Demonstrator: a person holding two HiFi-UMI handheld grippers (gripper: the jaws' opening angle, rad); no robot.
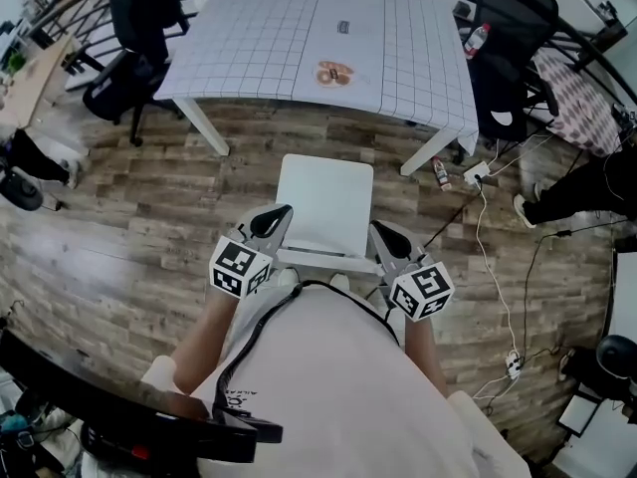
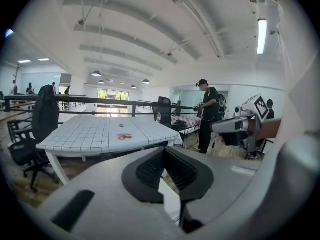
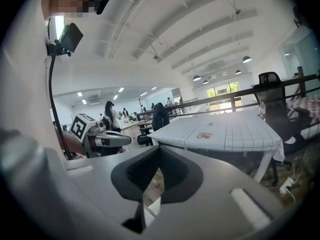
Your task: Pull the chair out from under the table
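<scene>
The white chair [image 1: 323,202] stands on the wood floor, out from under the white gridded table [image 1: 249,38], its backrest toward me. My left gripper [image 1: 279,219] hovers at the backrest's left end and my right gripper [image 1: 381,234] at its right end. In the left gripper view the jaws [image 2: 165,150] are shut with nothing between the pads; a strip of the white chair [image 2: 169,198] shows below them. The right gripper [image 3: 159,149] is likewise shut and empty, over the chair [image 3: 151,205]. Whether either gripper touches the backrest I cannot tell.
Black office chairs stand at the table's left [image 1: 139,38] and right [image 1: 508,48]. A bottle [image 1: 441,174] and a power strip with cables [image 1: 476,174] lie on the floor by the table's right leg. A person's legs [image 1: 577,192] are at far right. A small orange item [image 1: 334,73] lies on the table.
</scene>
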